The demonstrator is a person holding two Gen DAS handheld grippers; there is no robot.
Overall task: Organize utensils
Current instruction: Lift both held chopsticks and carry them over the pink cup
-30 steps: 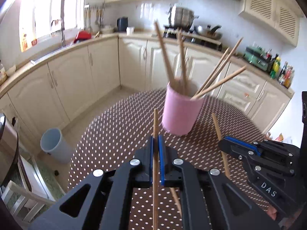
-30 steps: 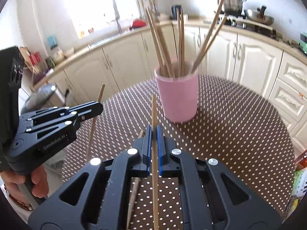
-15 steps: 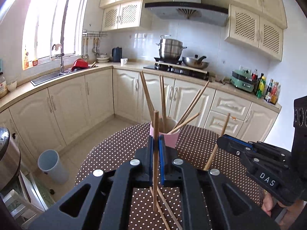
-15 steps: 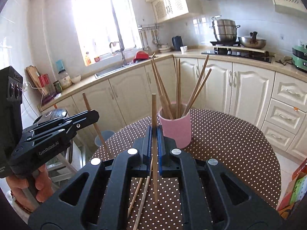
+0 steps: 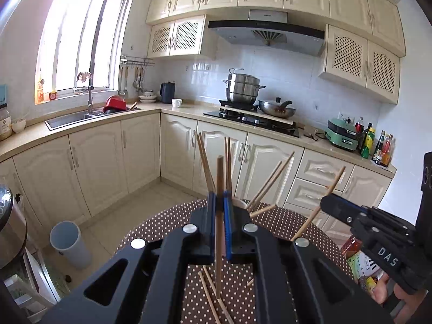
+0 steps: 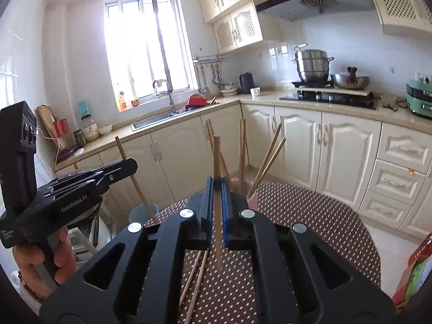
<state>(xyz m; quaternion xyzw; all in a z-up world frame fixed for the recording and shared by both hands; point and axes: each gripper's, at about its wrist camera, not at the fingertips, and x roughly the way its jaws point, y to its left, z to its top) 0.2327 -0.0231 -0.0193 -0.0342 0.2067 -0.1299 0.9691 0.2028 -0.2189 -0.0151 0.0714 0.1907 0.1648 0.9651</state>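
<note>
My left gripper (image 5: pixel 219 198) is shut on a wooden chopstick (image 5: pixel 219 178) that stands upright between its blue pads. My right gripper (image 6: pixel 217 186) is shut on another upright chopstick (image 6: pixel 216 159). Each gripper shows in the other's view, the right gripper (image 5: pixel 330 202) and the left gripper (image 6: pixel 129 163), each with its chopstick. The pink cup (image 6: pixel 253 203) with several chopsticks stands on the table behind the fingers, mostly hidden. Loose chopsticks lie on the dotted tablecloth below the left gripper (image 5: pixel 209 297) and below the right gripper (image 6: pixel 195 278).
The round table has a brown dotted cloth (image 6: pixel 310 216). A grey bin (image 5: pixel 68 243) stands on the floor at the left. Cream cabinets (image 5: pixel 135 156), a sink (image 5: pixel 70 118) and a stove with pots (image 5: pixel 243 91) line the far walls. Packages (image 6: pixel 413 275) sit at the table's right edge.
Both grippers have lifted and tilted up, each with its chopstick held. The pink cup has dropped low in view and is now mostly behind the fingers.
</note>
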